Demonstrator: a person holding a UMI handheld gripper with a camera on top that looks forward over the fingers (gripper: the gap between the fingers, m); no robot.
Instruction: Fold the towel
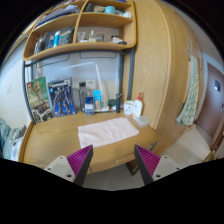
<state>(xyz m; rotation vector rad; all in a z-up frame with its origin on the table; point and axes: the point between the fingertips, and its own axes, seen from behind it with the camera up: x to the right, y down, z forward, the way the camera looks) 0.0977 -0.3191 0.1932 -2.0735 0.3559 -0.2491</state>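
A white towel [107, 131] lies flat on a wooden desk [60, 139], a little to the right of the desk's middle. My gripper [113, 160] is held in the air in front of the desk, well short of the towel. Its two fingers with magenta pads [81, 158] stand wide apart with nothing between them. The towel lies beyond the fingers, roughly in line with the gap between them.
Posters or boxes [50, 97] and small bottles [97, 102] stand at the back of the desk. A wooden shelf [78, 38] with items hangs above. A tall wooden cabinet side [160, 70] rises at the right. Grey floor [110, 178] lies below the desk's front edge.
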